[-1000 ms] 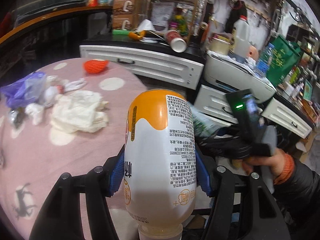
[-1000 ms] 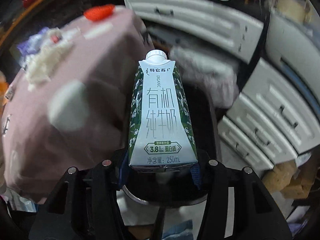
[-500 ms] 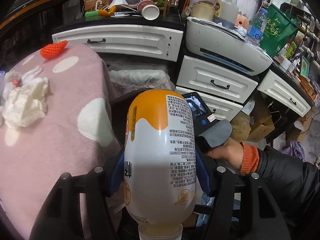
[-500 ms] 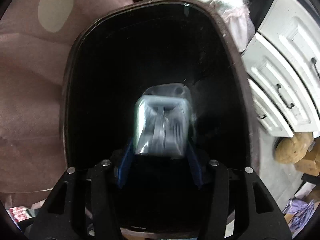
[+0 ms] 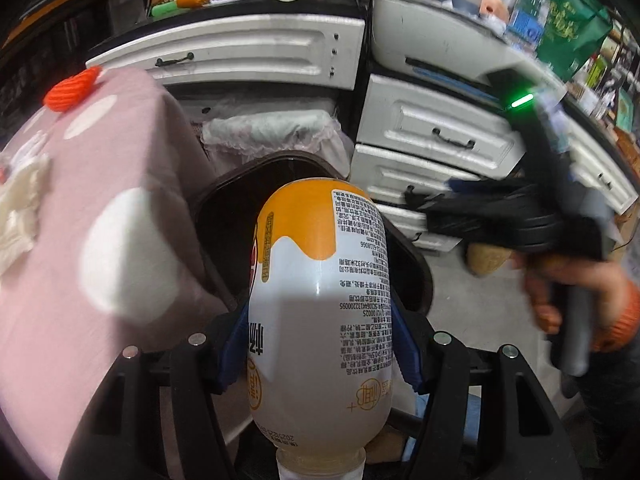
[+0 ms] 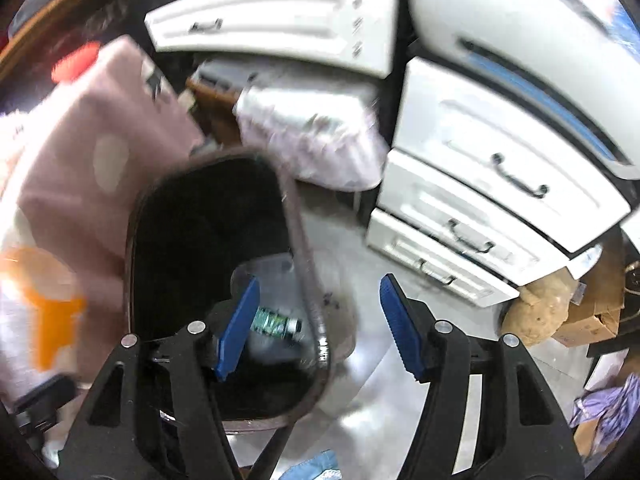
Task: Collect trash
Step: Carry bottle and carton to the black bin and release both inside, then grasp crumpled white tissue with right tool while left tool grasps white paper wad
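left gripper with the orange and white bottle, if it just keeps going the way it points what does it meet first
Most likely the dark open mouth of the trash bin, straight beyond the bottle clamped in the left gripper. Depth is unclear; the pink tablecloth lies off to the left.

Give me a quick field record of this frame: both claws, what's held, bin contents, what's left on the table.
left claw: shut on orange-and-white bottle, cap end toward camera
right claw: jaws opening, nothing between them
trash bin: dark, open-topped, beside the pink table; milk carton lying inside
bottle position: poised over the bin's opening, not yet dropped
pink table: crumpled white tissue and orange net on top
second bin: clear-lined, behind the dark one
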The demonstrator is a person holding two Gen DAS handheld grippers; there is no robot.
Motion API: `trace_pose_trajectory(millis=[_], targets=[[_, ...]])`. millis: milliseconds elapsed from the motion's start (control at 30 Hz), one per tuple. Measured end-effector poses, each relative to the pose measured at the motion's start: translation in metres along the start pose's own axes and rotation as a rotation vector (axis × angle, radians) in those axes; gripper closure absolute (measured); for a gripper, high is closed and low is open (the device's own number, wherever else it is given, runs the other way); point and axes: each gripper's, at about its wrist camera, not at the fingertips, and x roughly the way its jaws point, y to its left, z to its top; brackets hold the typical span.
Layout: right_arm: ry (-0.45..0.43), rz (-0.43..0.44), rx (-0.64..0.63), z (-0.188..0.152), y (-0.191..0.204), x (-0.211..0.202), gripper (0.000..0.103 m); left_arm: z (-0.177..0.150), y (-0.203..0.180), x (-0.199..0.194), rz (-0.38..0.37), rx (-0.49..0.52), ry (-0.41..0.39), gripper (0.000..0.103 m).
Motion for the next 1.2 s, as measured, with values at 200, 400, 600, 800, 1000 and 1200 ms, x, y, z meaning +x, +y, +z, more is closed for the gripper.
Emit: trace_pose_trajectory(millis=[200, 400, 600, 800, 1000, 1200], targets=[[-0.067, 0.013, 0.043, -0.006, -0.006, -0.034, 0.039, 0.009, 0.000, 0.029, -0.001, -0.019, 0.061, 0.042], [-0.109, 0.026, 0.052, 0.000, -0.005, -0.049, 0.039, 0.012, -0.002, 0.051, 0.035, -0.004, 0.102, 0.042], [-0.114, 0.044, 0.043, 0.001, 0.004, -0.056, 0.039, 0.018, -0.002, 0.071, 0.043, -0.022, 0.154, 0.039], [-0.111, 0.056, 0.038, 0.000, 0.009, -0.056, 0.039, 0.020, -0.010, 0.081, 0.072, 0.014, 0.201, 0.011], [-0.163, 0.068, 0.048, 0.004, 0.009, -0.072, 0.031, 0.014, -0.011, 0.052, 0.050, 0.013, 0.148, 0.010], [-0.211, 0.071, 0.043, 0.009, 0.012, -0.088, 0.025, 0.007, -0.012, -0.007, 0.040, 0.019, 0.040, 0.008]])
